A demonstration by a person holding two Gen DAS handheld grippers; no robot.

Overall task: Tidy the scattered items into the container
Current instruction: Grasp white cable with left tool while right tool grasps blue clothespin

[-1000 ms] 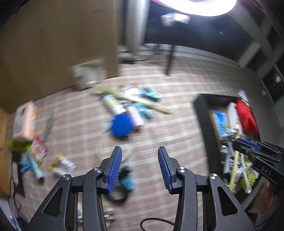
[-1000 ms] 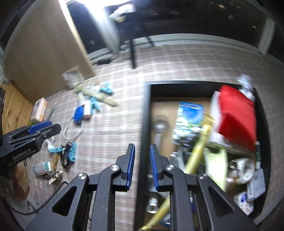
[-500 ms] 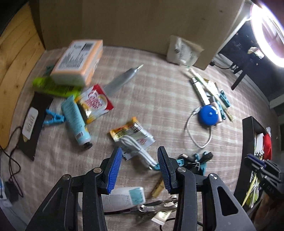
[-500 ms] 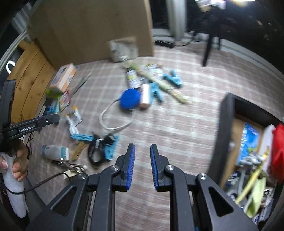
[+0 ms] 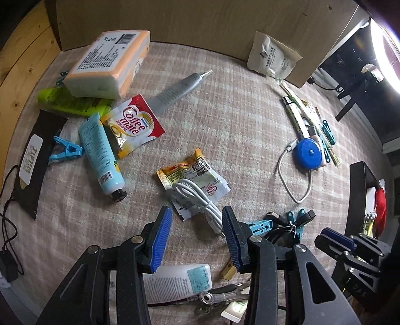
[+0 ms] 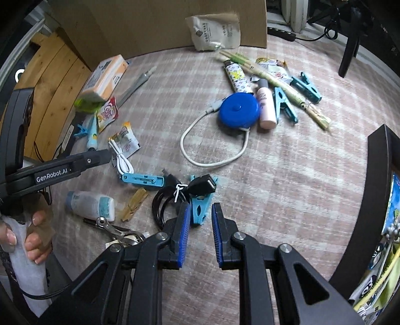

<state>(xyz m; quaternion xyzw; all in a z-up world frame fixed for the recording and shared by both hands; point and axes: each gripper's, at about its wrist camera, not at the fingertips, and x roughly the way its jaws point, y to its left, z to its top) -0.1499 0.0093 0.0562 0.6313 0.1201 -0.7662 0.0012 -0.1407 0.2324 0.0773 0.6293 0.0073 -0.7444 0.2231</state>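
Pinkish checked carpet covers the floor, bounded by a cardboard panel and wooden planks. Scattered items lie across it; the black container stands right. Left gripper and right gripper hang apart, empty.

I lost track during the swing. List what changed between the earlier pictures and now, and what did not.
Both grippers have swung away from the black container to the clutter on the mat. The left gripper now hangs over the coiled white cable; the right gripper hangs by the blue clothes peg and black cable. Nothing was picked up or dropped. Both sets of jaws kept their gaps, empty, and the items lie unmoved.
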